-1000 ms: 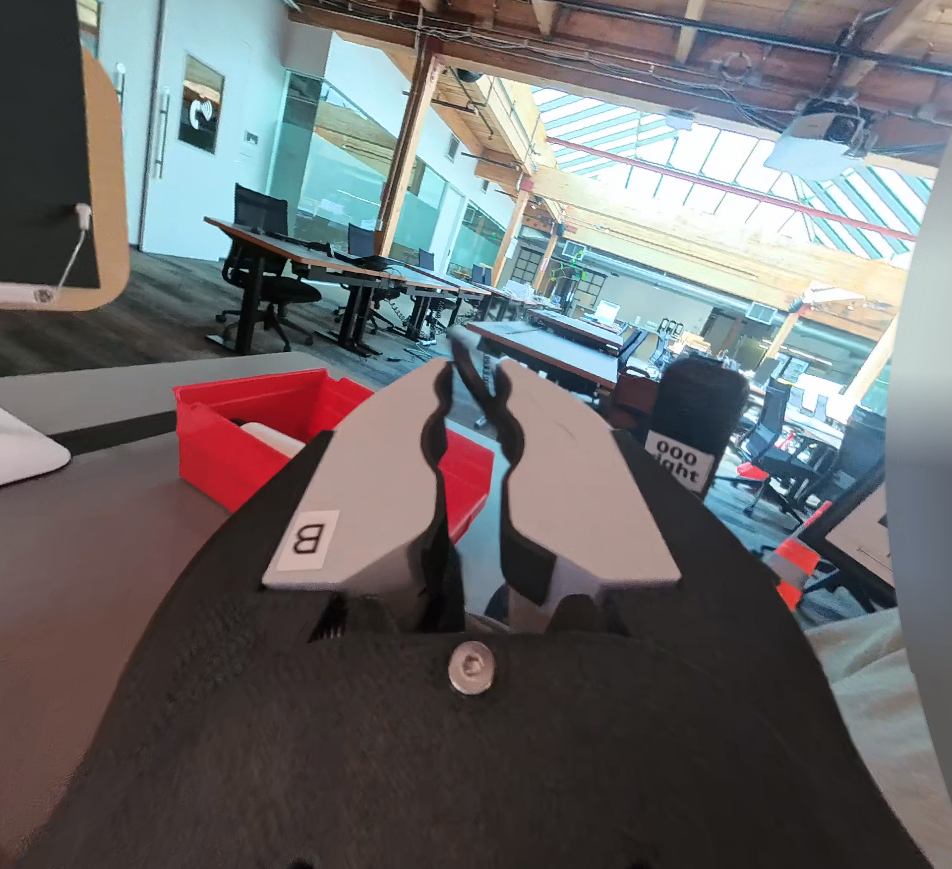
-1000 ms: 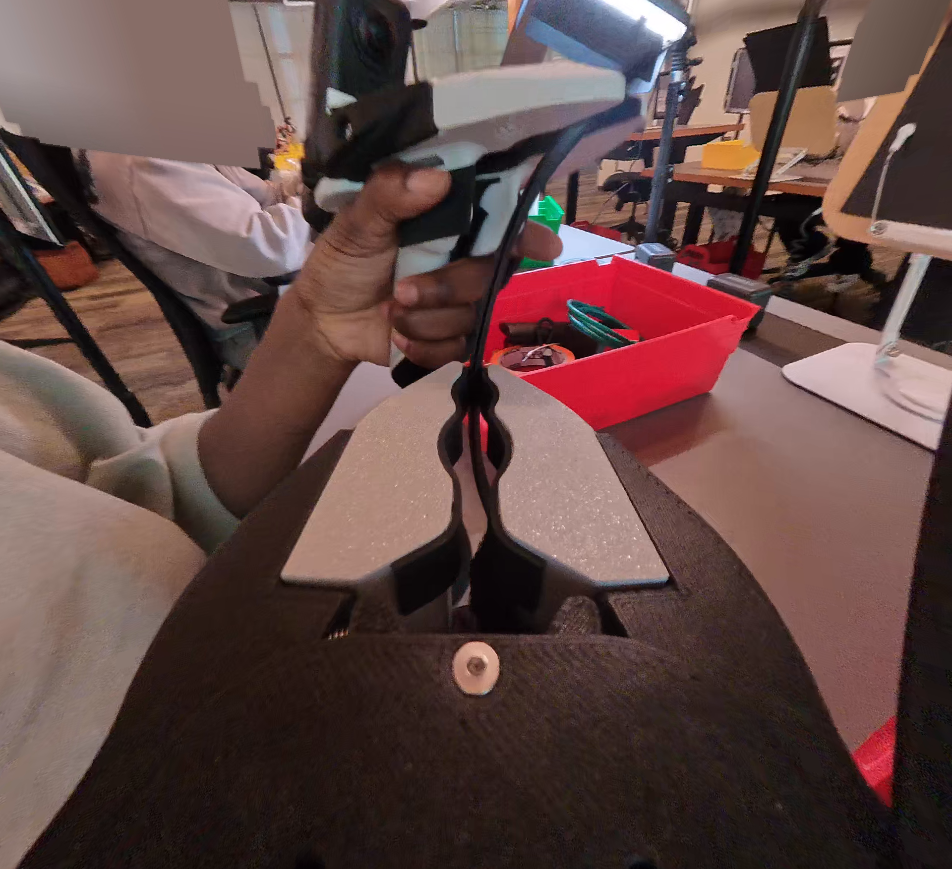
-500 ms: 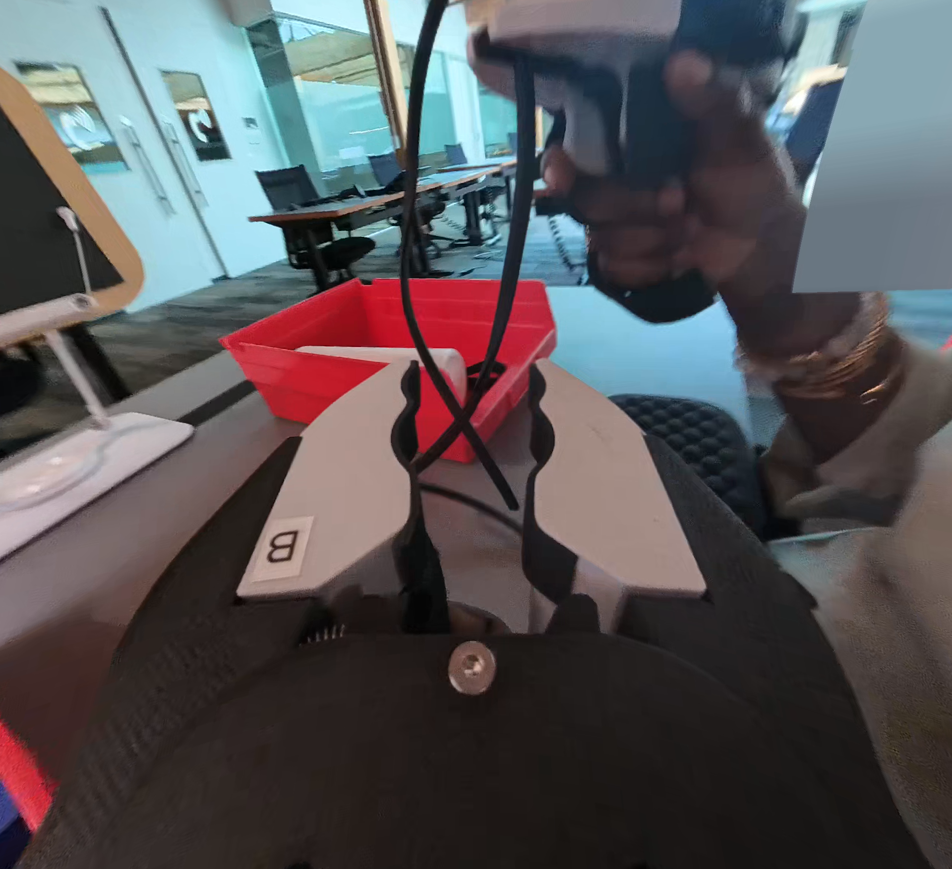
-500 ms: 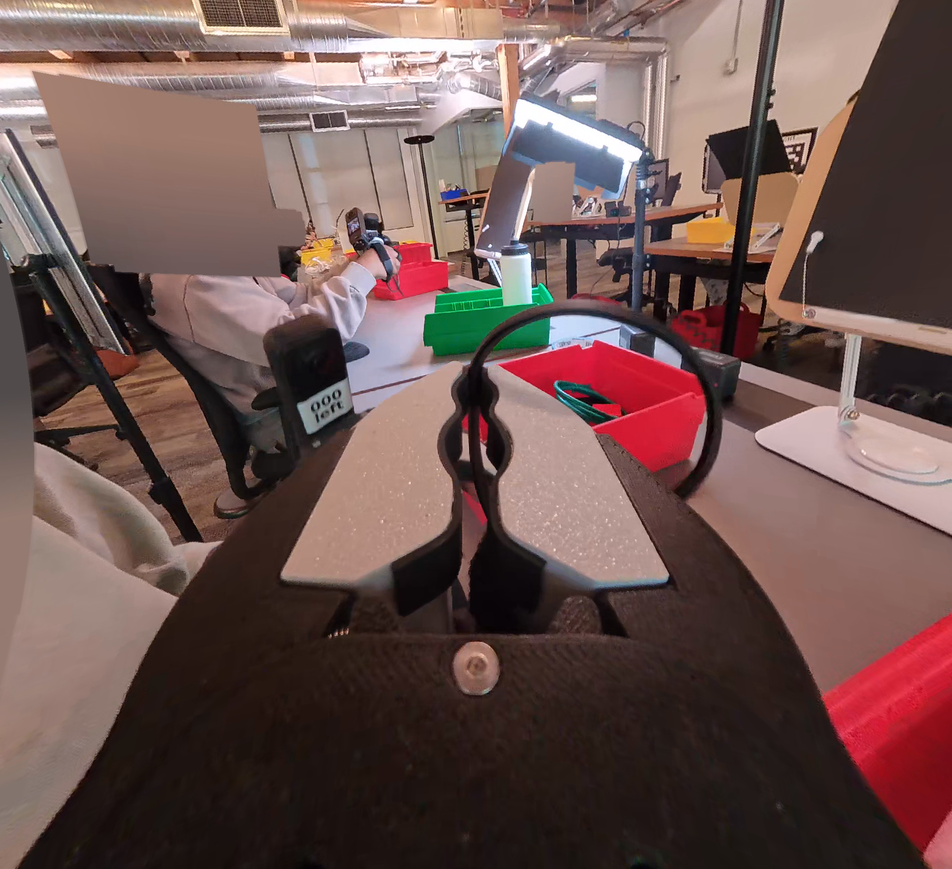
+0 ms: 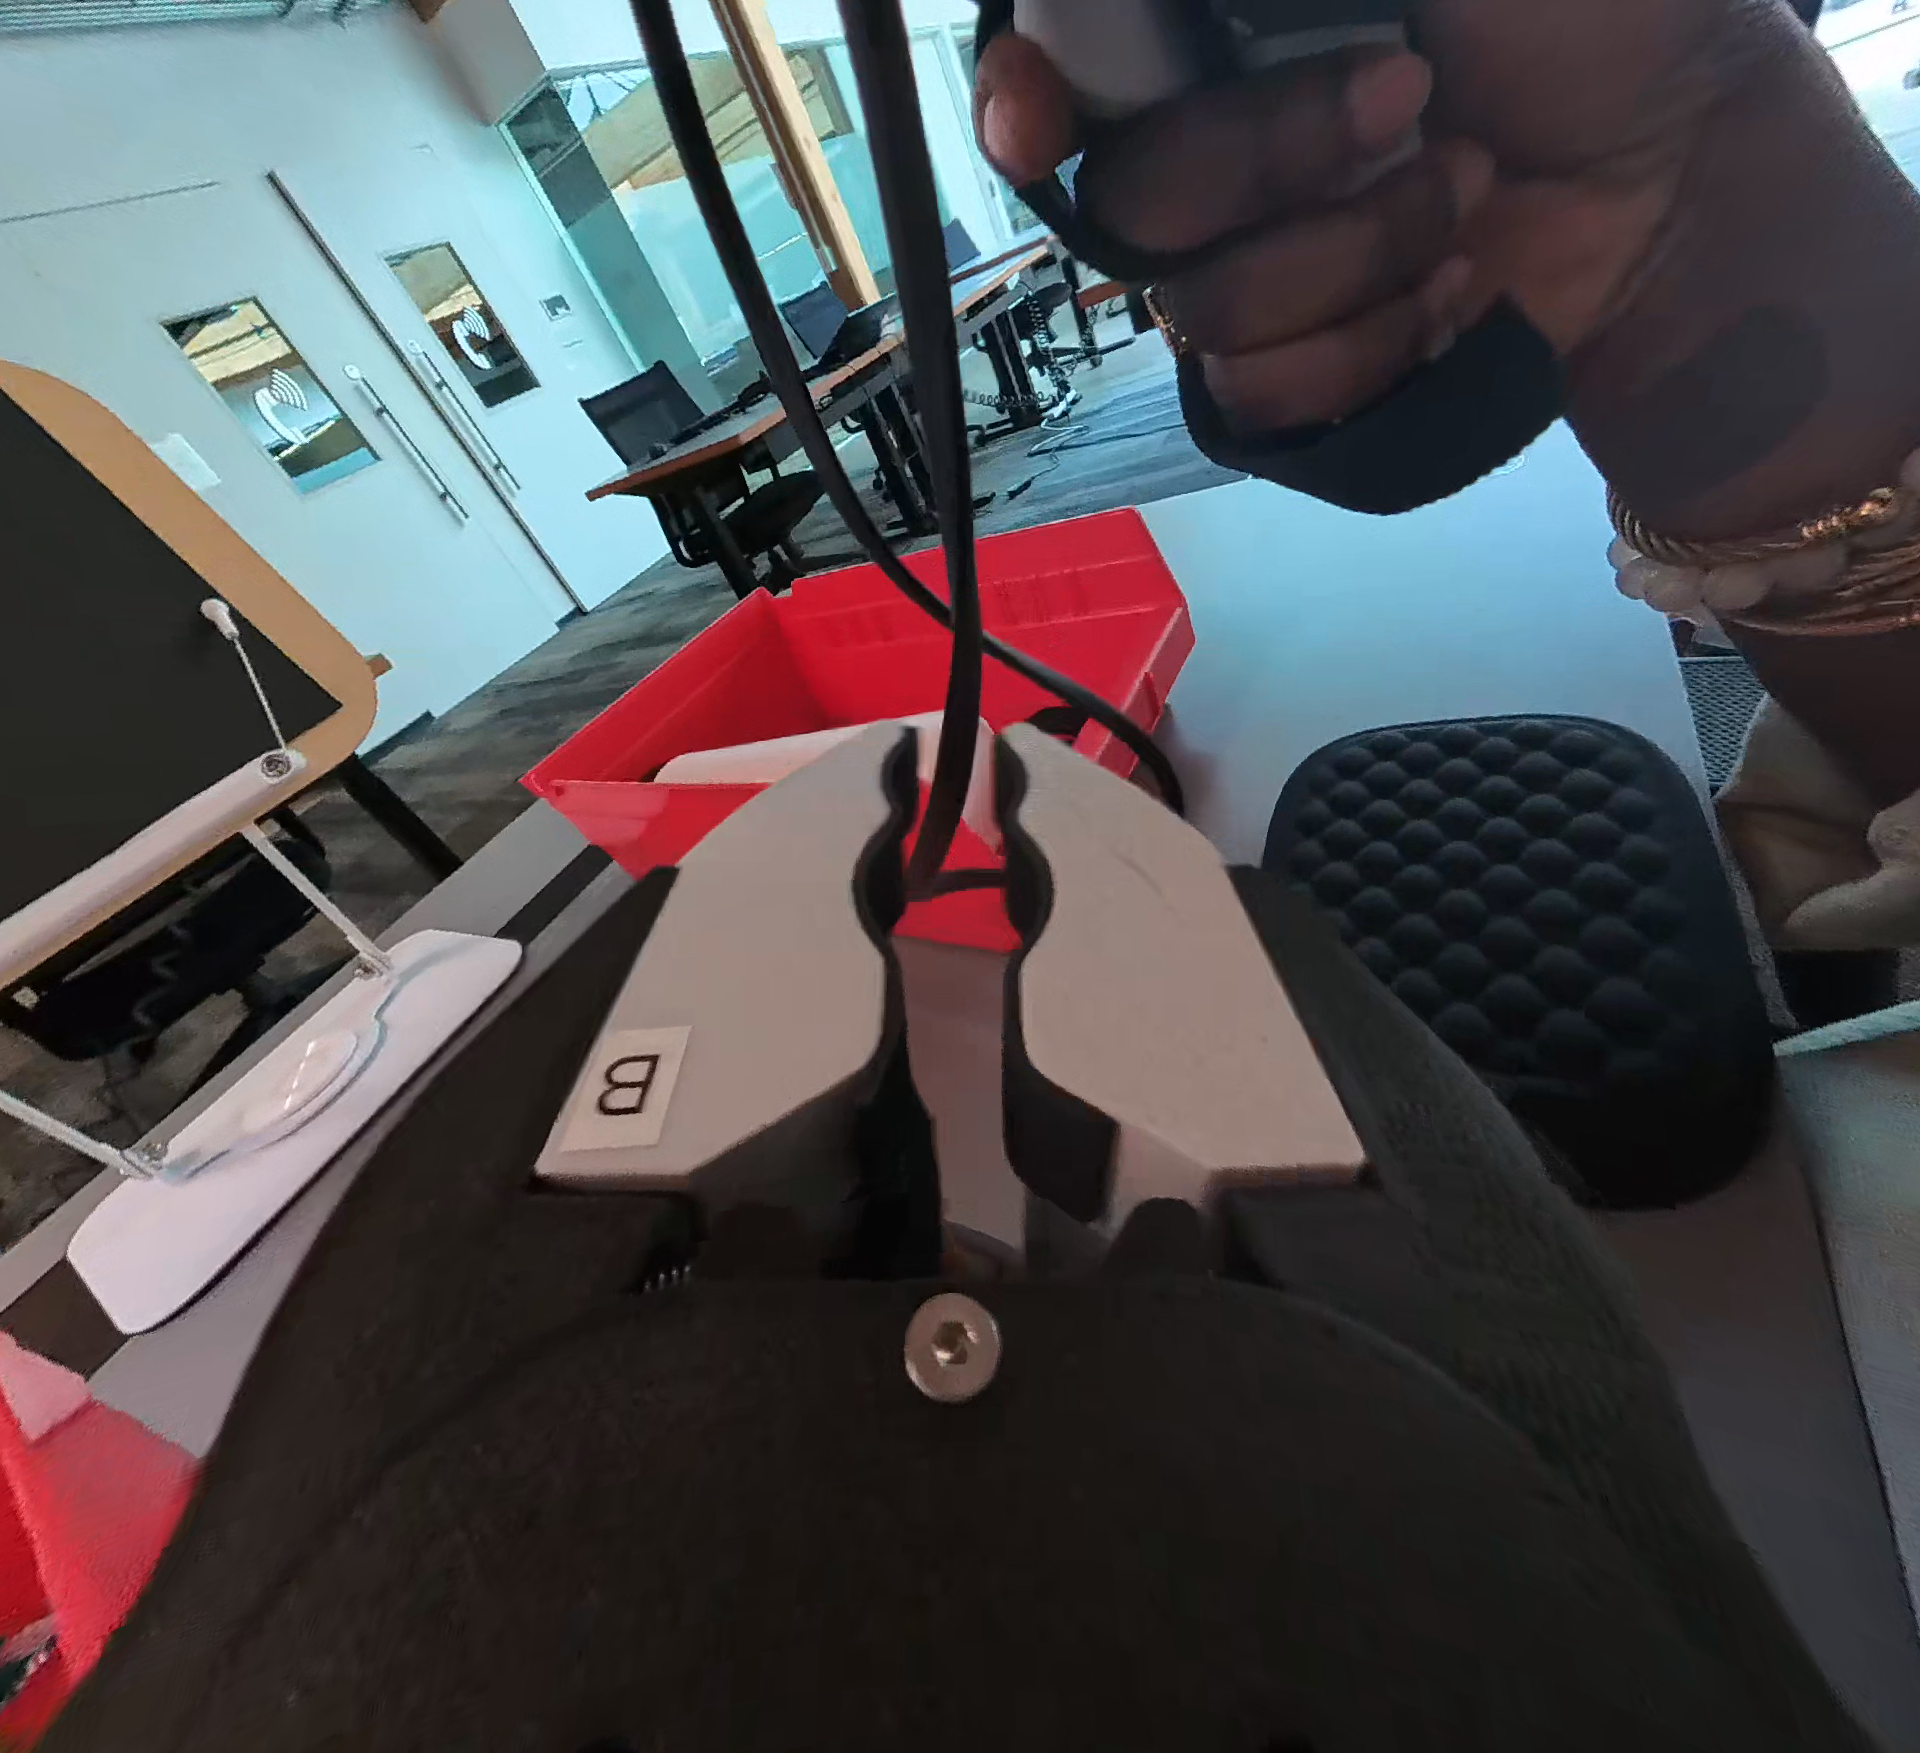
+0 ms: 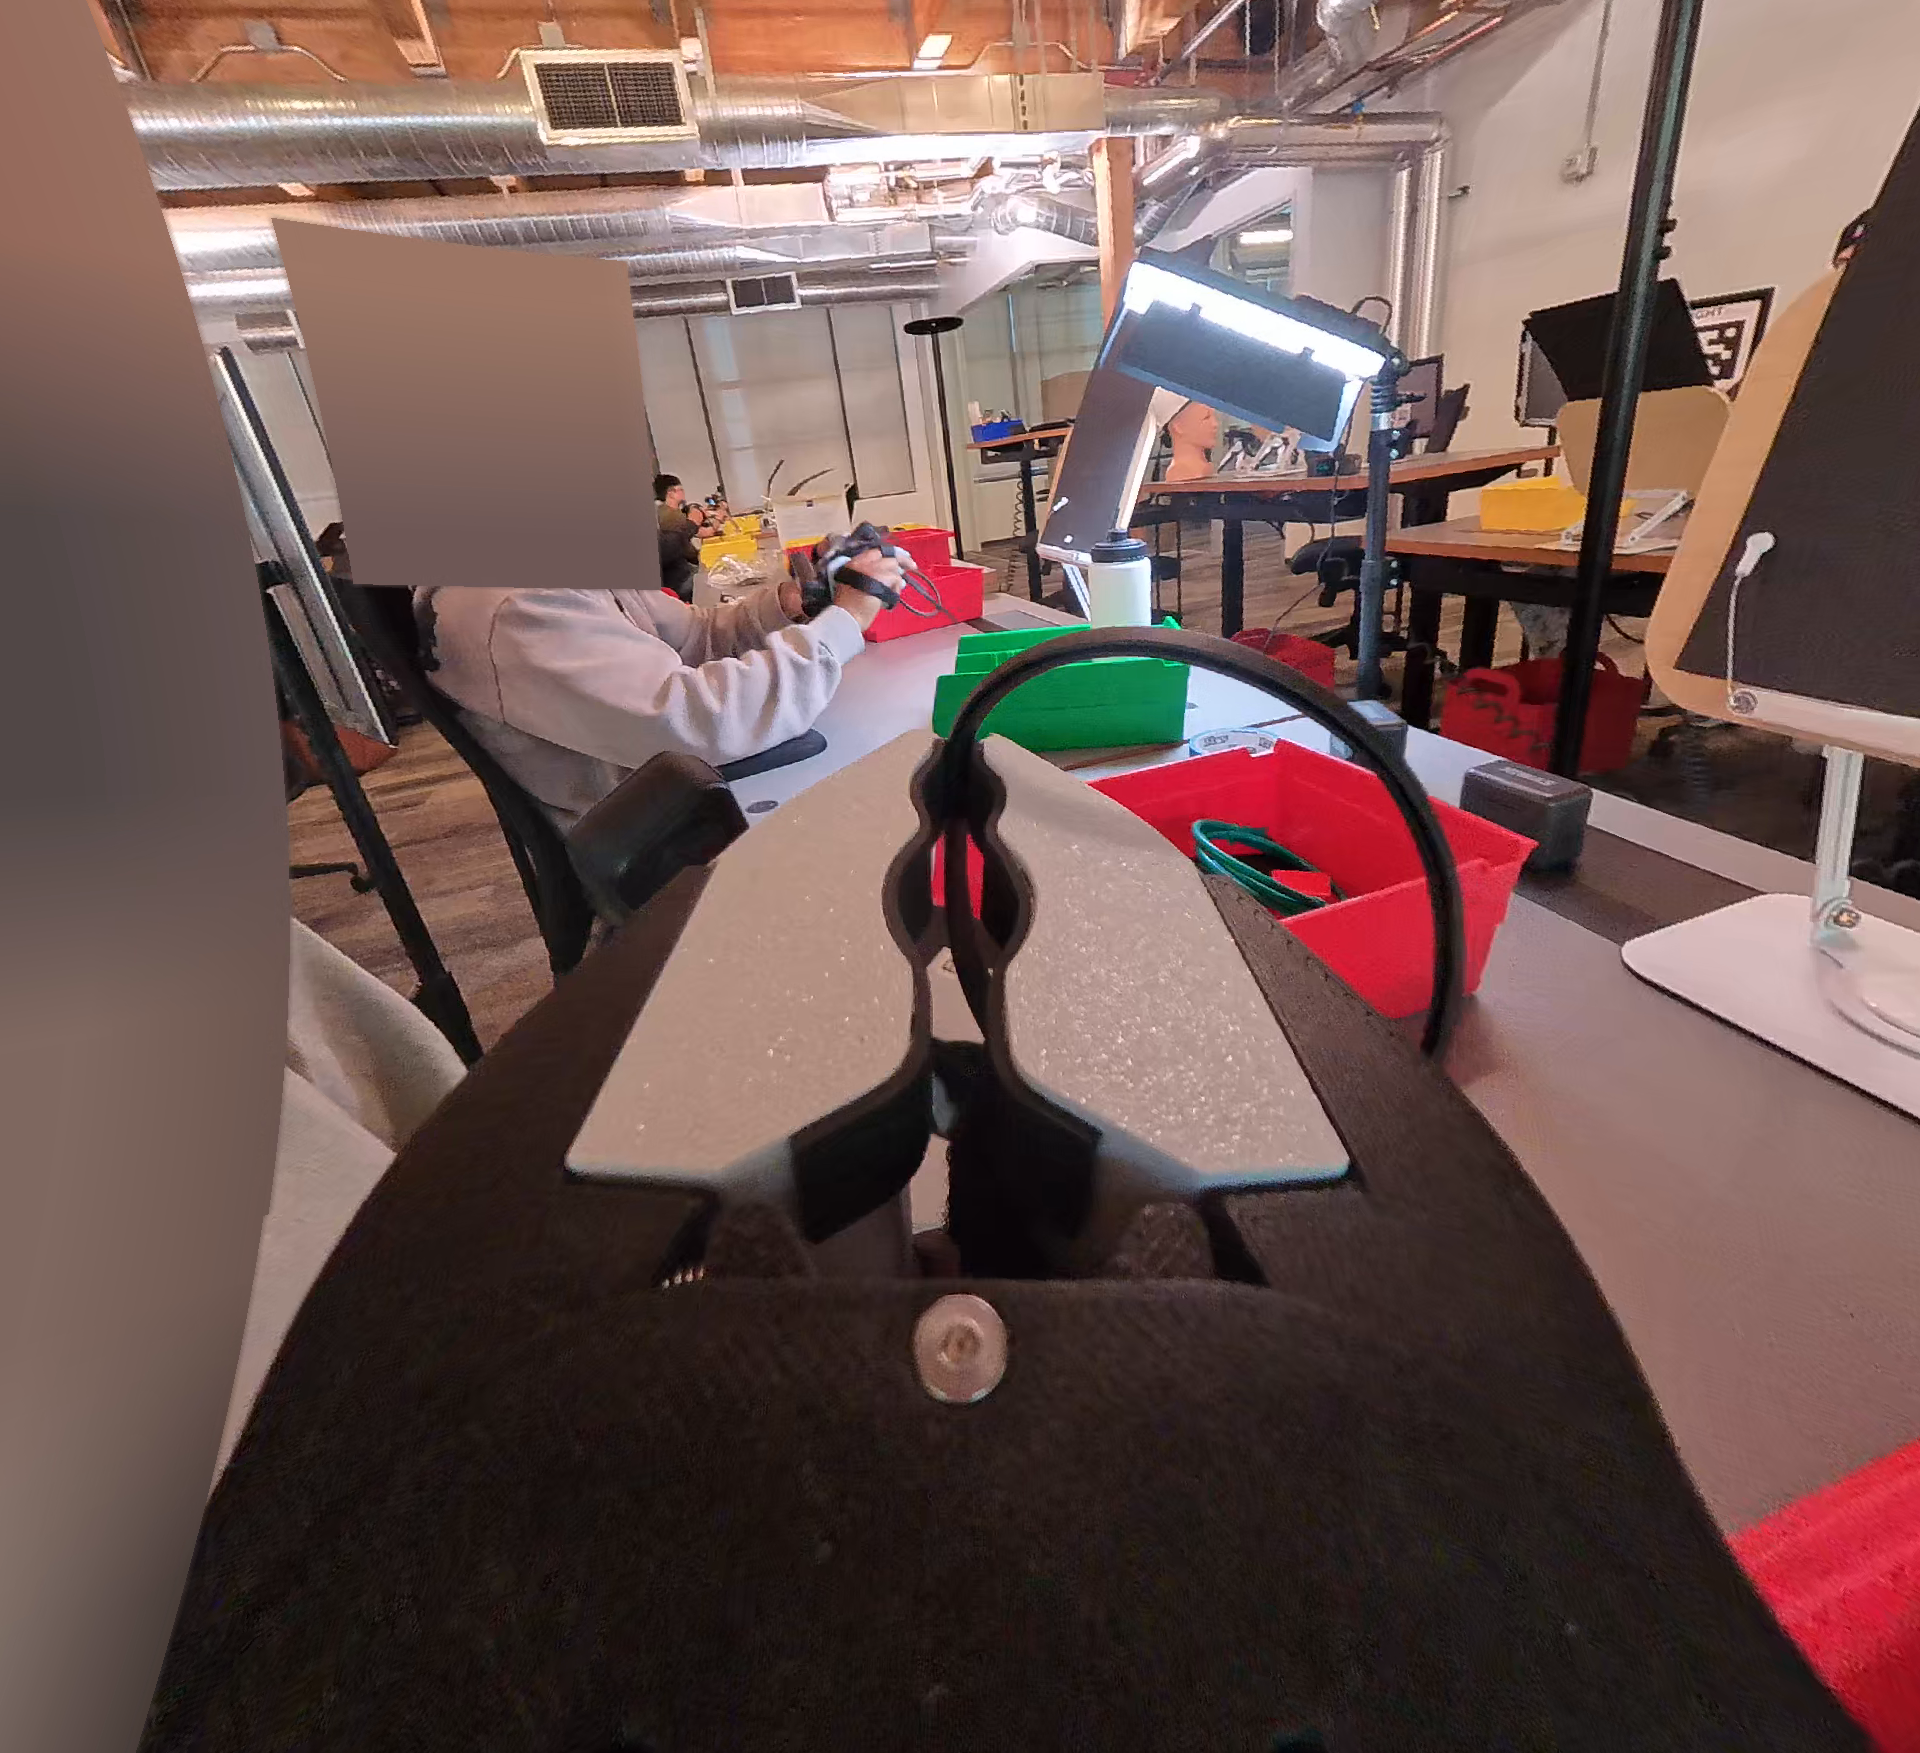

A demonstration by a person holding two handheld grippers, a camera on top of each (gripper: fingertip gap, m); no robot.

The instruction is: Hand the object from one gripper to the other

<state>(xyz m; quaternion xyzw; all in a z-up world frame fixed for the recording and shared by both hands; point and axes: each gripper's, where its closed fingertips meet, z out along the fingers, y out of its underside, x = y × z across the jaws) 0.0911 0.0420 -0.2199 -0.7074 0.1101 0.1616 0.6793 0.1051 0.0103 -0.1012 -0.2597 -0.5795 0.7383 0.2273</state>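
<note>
Black thin cable loop [image 6: 1195,675] is pinched at the tips of the right gripper [image 6: 961,768], grey jaws clenched on it; it arcs up & right, then drops behind the gripper body on the right. In left wrist view the same cable [image 5: 935,560] hangs as two strands from above, and one runs down into the gap of the left gripper [image 5: 951,768], whose grey jaws stand a little apart, not pressing it. A hand [image 5: 1403,176] holds the other tool above. Red plastic bin [image 5: 997,602] sits on the grey table [image 5: 1382,581] just beyond, w/ a black quilted pad [image 5: 1507,924] to the right.
</note>
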